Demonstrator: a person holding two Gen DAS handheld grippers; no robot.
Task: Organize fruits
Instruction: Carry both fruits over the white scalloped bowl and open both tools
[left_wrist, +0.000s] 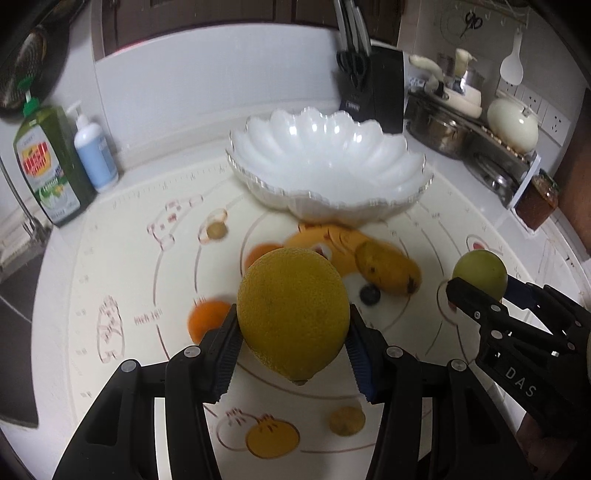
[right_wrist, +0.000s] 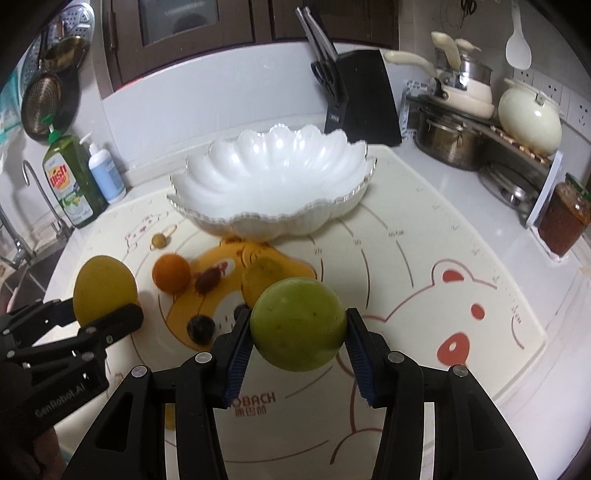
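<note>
Two handheld grippers hover above a cartoon-printed kitchen mat (right_wrist: 461, 258), each with a fruit in its grasp. The left gripper (left_wrist: 293, 326) clamps a yellow lemon (left_wrist: 293, 314) between its pads, while the right gripper (right_wrist: 298, 332) squeezes a round green fruit (right_wrist: 298, 324). Both fruits hang clear of the mat, in front of an empty white scalloped bowl (right_wrist: 273, 184). Below, an orange (right_wrist: 171, 272), a mango (left_wrist: 388, 267) and some small dark fruits lie on the mat.
</note>
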